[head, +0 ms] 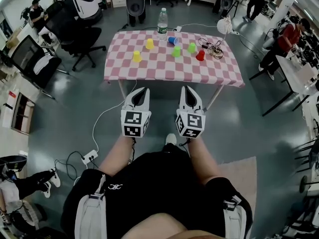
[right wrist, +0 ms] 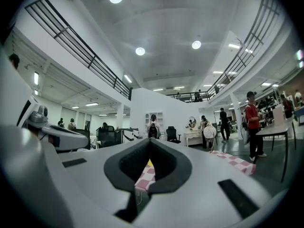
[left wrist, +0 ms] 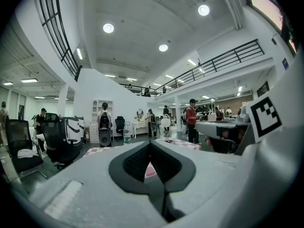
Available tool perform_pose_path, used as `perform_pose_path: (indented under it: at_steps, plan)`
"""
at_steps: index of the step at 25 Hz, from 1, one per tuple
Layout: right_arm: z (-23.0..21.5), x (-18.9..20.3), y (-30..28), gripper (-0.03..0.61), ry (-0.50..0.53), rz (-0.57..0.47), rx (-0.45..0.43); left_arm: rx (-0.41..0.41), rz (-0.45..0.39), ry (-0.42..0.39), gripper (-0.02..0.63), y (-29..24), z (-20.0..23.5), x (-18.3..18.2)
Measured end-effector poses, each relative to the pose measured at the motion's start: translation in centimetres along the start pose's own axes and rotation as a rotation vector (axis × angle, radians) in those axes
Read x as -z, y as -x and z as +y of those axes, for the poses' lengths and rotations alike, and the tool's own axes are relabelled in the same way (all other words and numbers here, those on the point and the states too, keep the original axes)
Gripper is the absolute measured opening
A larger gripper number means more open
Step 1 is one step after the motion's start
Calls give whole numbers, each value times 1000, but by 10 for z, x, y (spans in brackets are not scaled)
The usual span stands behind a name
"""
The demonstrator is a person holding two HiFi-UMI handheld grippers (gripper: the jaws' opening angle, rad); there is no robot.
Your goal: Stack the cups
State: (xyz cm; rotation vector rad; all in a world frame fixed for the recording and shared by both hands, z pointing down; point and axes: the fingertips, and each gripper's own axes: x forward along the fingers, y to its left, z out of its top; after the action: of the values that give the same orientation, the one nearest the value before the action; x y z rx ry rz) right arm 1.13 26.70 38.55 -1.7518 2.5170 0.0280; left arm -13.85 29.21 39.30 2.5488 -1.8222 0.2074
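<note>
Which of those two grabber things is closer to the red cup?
Right. The right gripper hangs short of the table, almost in line with the red cup; the left gripper hangs beside it, farther left.

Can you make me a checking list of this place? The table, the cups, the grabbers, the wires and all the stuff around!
Surface: table with a pink-and-white checked cloth.
Job's things: six cups, none stacked: yellow cup, second yellow cup, green cup, second green cup, red cup, and blue cup, seemingly on its side.
Clutter: water bottle at the far edge.
Grippers: left gripper and right gripper both shut, empty, short of the table.
Cables: wire tangle on the cloth; power strip on the floor.
Surroundings: office chair, people at desks.
</note>
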Motion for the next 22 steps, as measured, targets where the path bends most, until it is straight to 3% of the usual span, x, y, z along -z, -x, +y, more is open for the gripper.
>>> perform_pose_path:
  at_steps: [10, 22]
  plan:
    - [-22, 23, -60, 1, -22, 6, -4, -19, 33, 41, 15, -58, 27, 23]
    - [-103, 32, -235, 1, -27, 11, -55, -31, 24, 46, 15, -240, 68, -2]
